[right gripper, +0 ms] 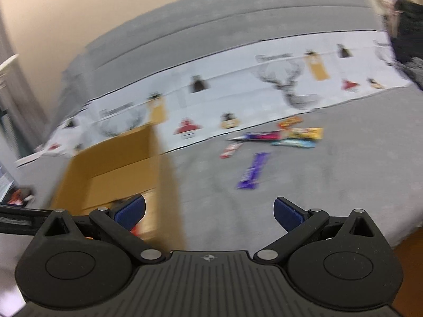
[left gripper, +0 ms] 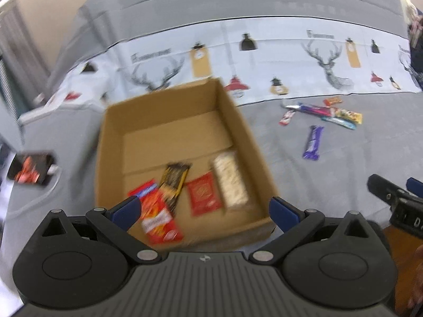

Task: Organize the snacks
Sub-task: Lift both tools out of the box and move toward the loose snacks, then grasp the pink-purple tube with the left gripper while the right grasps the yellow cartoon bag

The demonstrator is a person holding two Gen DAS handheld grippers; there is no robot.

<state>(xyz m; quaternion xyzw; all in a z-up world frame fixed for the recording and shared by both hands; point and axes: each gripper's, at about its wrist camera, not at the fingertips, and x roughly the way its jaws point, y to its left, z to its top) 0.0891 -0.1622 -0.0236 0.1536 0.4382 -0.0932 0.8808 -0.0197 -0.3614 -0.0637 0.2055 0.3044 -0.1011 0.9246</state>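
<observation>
An open cardboard box (left gripper: 238, 121) sits on a grey bed and holds a red-orange packet (left gripper: 158, 216), a black-and-gold bar (left gripper: 174, 182), a red packet (left gripper: 203, 194) and a pale rice bar (left gripper: 230, 182). My left gripper (left gripper: 203, 210) is open and empty over the box's near edge. To the right a purple bar (left gripper: 313, 142) and a cluster of several wrapped snacks (left gripper: 325, 112) lie on the bed. My right gripper (right gripper: 208, 211) is open and empty above the bed, with the box (right gripper: 164, 174) at its left and the purple bar (right gripper: 253, 170) ahead.
A white cloth (left gripper: 264, 60) printed with deer and lamps lies across the bed behind the box. A dark tray with red items (left gripper: 31, 169) sits at the left. The right gripper's body (left gripper: 396, 206) shows at the right edge. A wooden floor (right gripper: 407, 256) shows lower right.
</observation>
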